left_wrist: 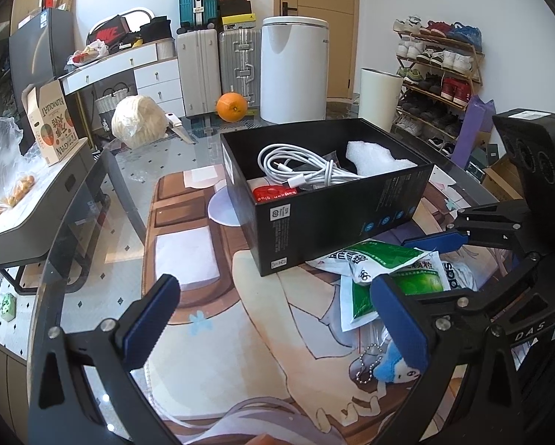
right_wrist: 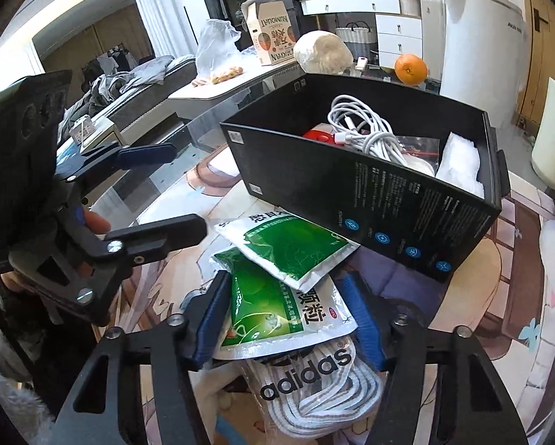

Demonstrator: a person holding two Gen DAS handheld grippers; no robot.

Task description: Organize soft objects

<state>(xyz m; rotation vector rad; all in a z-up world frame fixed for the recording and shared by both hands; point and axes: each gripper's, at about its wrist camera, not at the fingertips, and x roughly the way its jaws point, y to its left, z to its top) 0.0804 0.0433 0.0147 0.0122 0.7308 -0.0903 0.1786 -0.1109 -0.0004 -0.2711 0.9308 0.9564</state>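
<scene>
Straddling the lower green sachet [right_wrist: 273,319], the right tongs [right_wrist: 288,319] have a blue pad on either side of it, close against its edges, though whether they are truly pinching it I cannot tell. That sachet lies just in front of the black box [right_wrist: 370,200], on top of a bagged bundle of white adidas socks [right_wrist: 314,389]. A second green sachet [right_wrist: 292,248] overlaps it, one corner tucked under the near edge of the black box.

The left tongs [left_wrist: 277,319] are spread wide and released, nothing between them, hovering over the printed mat [left_wrist: 210,319] in front of the black box; the right-wrist view shows them off to the left of the box, fingers apart. Just beside their right finger, a small blue plush keychain [left_wrist: 392,367] lies on the mat with its ball chain, in front of the sachets.

Inside the black box: a coiled white cable [right_wrist: 366,126], a red-labelled item [left_wrist: 273,193] at the near-left corner and white foam wrap [right_wrist: 459,163] at the right end.

Beyond the black box, on the glass tabletop [left_wrist: 188,155], sit an orange [left_wrist: 232,106] and a pale wrapped round bundle [left_wrist: 138,122], well apart from the sachets.
</scene>
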